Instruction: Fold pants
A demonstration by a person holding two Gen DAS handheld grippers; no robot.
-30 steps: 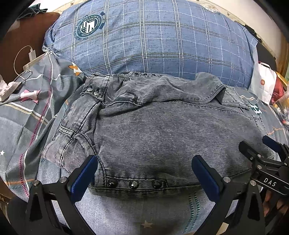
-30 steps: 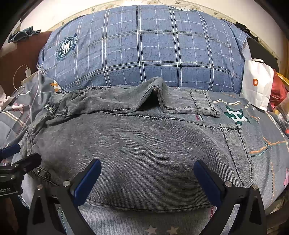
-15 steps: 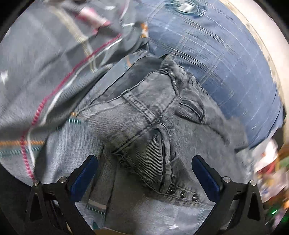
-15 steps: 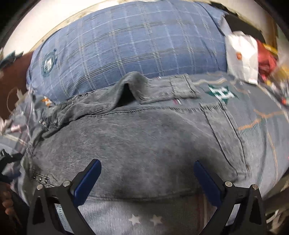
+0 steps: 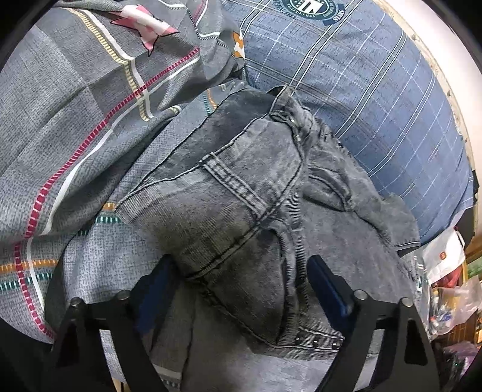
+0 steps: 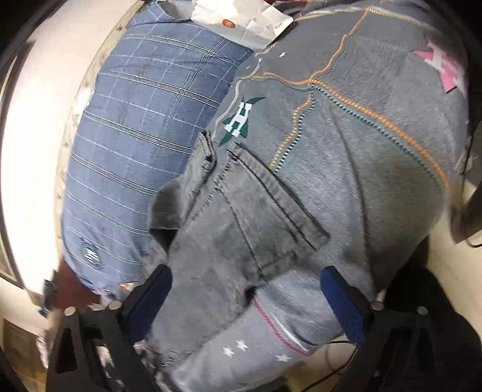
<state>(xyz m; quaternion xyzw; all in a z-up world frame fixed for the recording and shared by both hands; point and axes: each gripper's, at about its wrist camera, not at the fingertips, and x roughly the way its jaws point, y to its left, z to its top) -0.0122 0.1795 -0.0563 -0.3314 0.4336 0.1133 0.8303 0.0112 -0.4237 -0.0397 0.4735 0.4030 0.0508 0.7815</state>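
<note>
Both tongs are closing around folded pants (image 5: 241, 217).

Bed (image 5: 75, 126) covered by grey patterned sheet. Folded grey denim pants (image 5: 241, 217) lie directly on it, against the blue plaid pillow (image 5: 361, 99). White paper bag (image 6: 244, 24) at pillow's end.

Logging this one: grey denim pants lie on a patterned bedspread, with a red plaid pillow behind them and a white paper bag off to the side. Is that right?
Not quite: the pillow is blue plaid, not red, as the left wrist view shows. The rest holds: grey denim pants lie on the patterned bedspread, with a white paper bag off to the side.
</note>
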